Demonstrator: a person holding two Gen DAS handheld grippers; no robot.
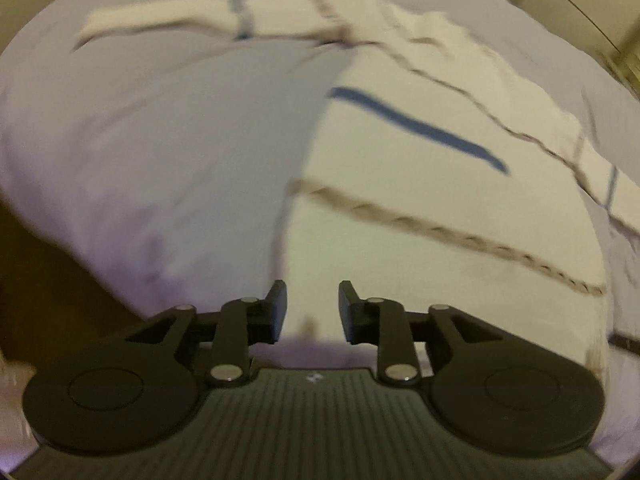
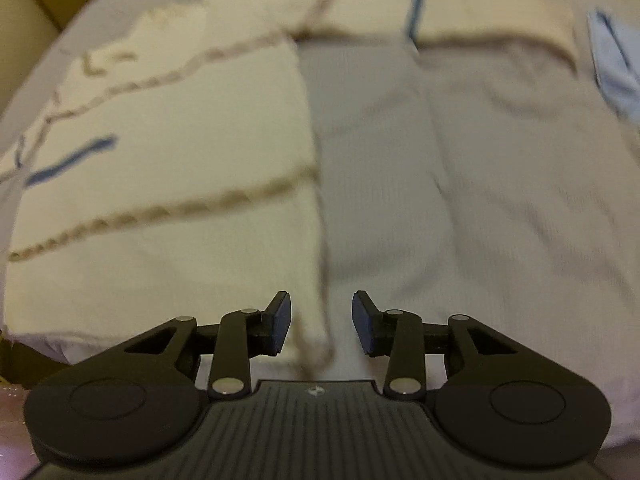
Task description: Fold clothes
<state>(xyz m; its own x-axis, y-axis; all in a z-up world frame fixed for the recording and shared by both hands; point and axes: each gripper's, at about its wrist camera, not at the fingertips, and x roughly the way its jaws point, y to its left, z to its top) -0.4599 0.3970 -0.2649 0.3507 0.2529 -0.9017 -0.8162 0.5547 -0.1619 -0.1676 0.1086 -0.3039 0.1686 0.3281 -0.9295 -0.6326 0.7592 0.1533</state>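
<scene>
Two hand-held grippers hovered low over a cream sweater [image 1: 420,208] spread on a pale lavender bedsheet [image 1: 168,152]. The garment's body, crossed by tan cable lines and a blue stripe [image 1: 420,128], lay flat, with one sleeve [image 1: 208,20] stretched straight out from the shoulder across the sheet. The left gripper [image 1: 313,312] had its jaws parted and nothing between them, poised at the hem near one side edge. The right gripper [image 2: 322,322] was likewise released, its jaws straddling the opposite hem corner [image 2: 316,344] without yet closing on it. A light blue cloth [image 2: 616,64] lay apart at the far right.

Judging from this layout, a lengthwise or hem-to-shoulder fold seemed to be in preparation. To do it well, each gripper would need to pinch both knit layers squarely at its corner, then lift evenly so the hem travelled straight. The outstretched sleeve would likely want tucking in. Motion blur left fine detail uncertain.
</scene>
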